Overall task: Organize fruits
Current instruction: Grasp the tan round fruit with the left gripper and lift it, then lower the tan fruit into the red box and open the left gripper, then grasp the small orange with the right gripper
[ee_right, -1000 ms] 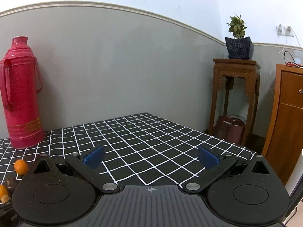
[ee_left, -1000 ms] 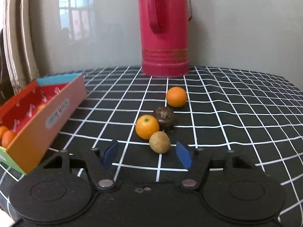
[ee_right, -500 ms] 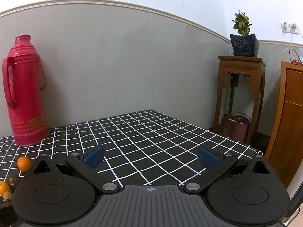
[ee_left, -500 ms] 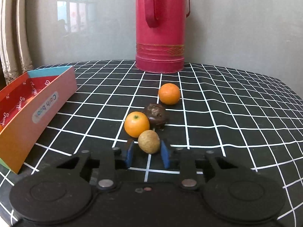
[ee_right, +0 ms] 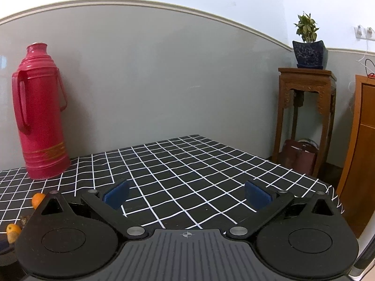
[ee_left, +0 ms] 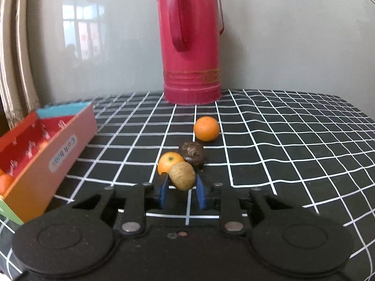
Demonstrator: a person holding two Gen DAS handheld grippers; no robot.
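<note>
My left gripper is shut on a small tan-brown round fruit, its blue pads pressing on both sides. Just behind it lie an orange and a dark brown shrivelled fruit on the checked cloth. A second orange sits farther back. At the left stands a red and orange box with oranges inside. My right gripper is open and empty above the cloth; an orange and another orange show at that view's left edge.
A tall red thermos stands at the back of the table against the grey wall. Right of the table are a wooden plant stand with a potted plant and a wooden cabinet.
The left gripper's jaws closed from wide open onto the tan-brown fruit. The right gripper stayed open and barely moved.
</note>
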